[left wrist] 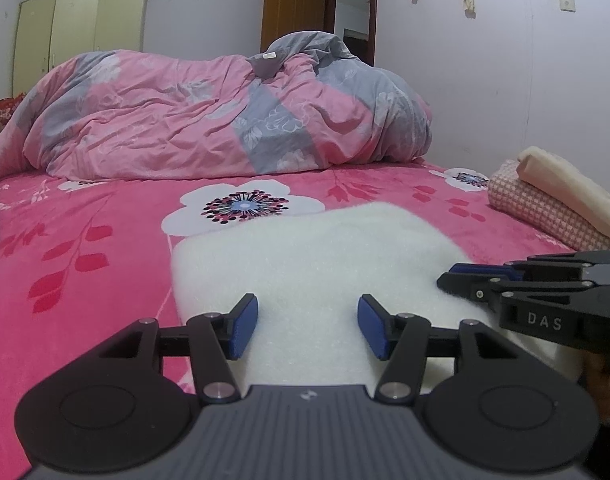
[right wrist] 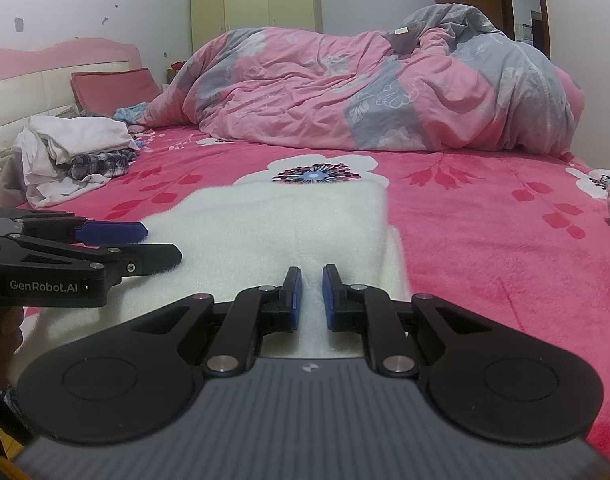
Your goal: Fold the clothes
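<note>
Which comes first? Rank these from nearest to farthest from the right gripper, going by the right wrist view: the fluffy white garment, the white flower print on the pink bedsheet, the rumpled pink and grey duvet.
1. Fluffy white garment: directly under and ahead of the right gripper.
2. White flower print: just past the garment's far edge, centre.
3. Rumpled pink and grey duvet: heaped across the back of the bed.

Right tool (right wrist: 312,294) low over a folded white fleece garment (right wrist: 289,224), blue pads (right wrist: 295,292) a narrow gap apart, fleece showing between them but not clearly pinched. Left tool (right wrist: 145,242) in from the left edge, lying over the garment's left side, one blue pad above a black finger. Underneath, a pink flowered bed sheet (right wrist: 485,216). Farther back, a rumpled pink and grey quilt (right wrist: 365,92). At left, a heap of unfolded clothes (right wrist: 73,148) beside a pink headboard (right wrist: 57,68).
</note>
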### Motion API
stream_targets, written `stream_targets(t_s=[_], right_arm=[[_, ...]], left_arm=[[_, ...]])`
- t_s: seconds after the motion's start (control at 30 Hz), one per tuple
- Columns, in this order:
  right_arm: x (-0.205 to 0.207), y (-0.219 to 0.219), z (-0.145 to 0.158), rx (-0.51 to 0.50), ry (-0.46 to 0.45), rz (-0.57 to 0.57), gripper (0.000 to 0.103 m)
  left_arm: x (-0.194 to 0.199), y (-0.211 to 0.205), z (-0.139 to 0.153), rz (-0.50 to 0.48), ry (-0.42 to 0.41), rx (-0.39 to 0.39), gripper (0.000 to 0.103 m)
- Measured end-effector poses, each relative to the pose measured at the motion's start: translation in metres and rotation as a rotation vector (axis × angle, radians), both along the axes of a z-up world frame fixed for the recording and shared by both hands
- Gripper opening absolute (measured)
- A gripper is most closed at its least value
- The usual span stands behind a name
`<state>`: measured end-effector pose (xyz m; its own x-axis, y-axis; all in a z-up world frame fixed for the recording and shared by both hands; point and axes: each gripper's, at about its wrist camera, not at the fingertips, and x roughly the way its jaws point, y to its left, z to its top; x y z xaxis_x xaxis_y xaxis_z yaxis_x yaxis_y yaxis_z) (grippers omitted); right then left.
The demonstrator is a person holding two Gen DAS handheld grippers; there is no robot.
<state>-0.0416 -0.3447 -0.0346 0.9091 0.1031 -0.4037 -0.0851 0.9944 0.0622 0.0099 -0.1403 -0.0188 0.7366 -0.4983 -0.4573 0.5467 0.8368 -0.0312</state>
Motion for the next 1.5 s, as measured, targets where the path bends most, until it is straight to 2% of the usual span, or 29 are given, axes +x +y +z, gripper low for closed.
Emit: stream_targets(t_s=[0.17, 0.37, 0.57, 0.67, 0.73, 0.83, 0.97, 1.1, 1.2, 1.27, 1.37, 1.4, 1.5], right_arm=[[0.001, -0.001, 0.002, 0.006, 0.006, 0.0, 0.01], [0.013, 0.004, 0.028, -0.02, 0.102, 0.001, 0.014], [0.028, 0.005, 0.05, -0.031, 0.066, 0.001, 0.014], [0.043, 0.002, 0.037, -0.058, 0.123, 0.002, 0.014], [0.048, 0.0, 0.027, -0.072, 0.128, 0.016, 0.014], [0.055, -0.002, 0.037, -0.059, 0.163, 0.013, 0.015], [0.069, 0.005, 0.05, -0.106, 0.142, 0.015, 0.015], [0.092, 0.005, 0.033, -0.137, 0.189, 0.017, 0.019], [0.088, 0.002, 0.03, -0.121, 0.178, 0.013, 0.02], [0.079, -0.003, 0.036, -0.069, 0.163, 0.006, 0.024], [0.058, -0.019, 0.043, 0.033, 0.118, -0.023, 0.044], [0.051, -0.026, 0.044, 0.069, 0.109, -0.048, 0.054], [0.033, -0.048, 0.04, 0.19, 0.121, -0.091, 0.065]], left_arm=[[0.001, -0.002, 0.001, 0.002, 0.008, 0.012, 0.057], [0.003, -0.003, 0.005, 0.008, 0.035, 0.03, 0.057], [0.003, -0.007, 0.008, 0.018, 0.056, 0.056, 0.057], [0.004, -0.009, 0.01, 0.017, 0.066, 0.068, 0.057], [0.004, -0.01, 0.011, 0.021, 0.069, 0.077, 0.057], [0.004, -0.011, 0.012, 0.026, 0.076, 0.086, 0.057], [0.003, -0.013, 0.013, 0.03, 0.083, 0.098, 0.057], [0.001, -0.015, 0.015, 0.03, 0.087, 0.114, 0.058], [0.001, -0.015, 0.016, 0.031, 0.094, 0.122, 0.058], [0.002, -0.016, 0.017, 0.032, 0.102, 0.125, 0.058], [0.003, -0.017, 0.018, 0.035, 0.108, 0.133, 0.058], [0.003, -0.017, 0.019, 0.036, 0.11, 0.135, 0.058], [0.004, -0.018, 0.019, 0.038, 0.117, 0.141, 0.059]])
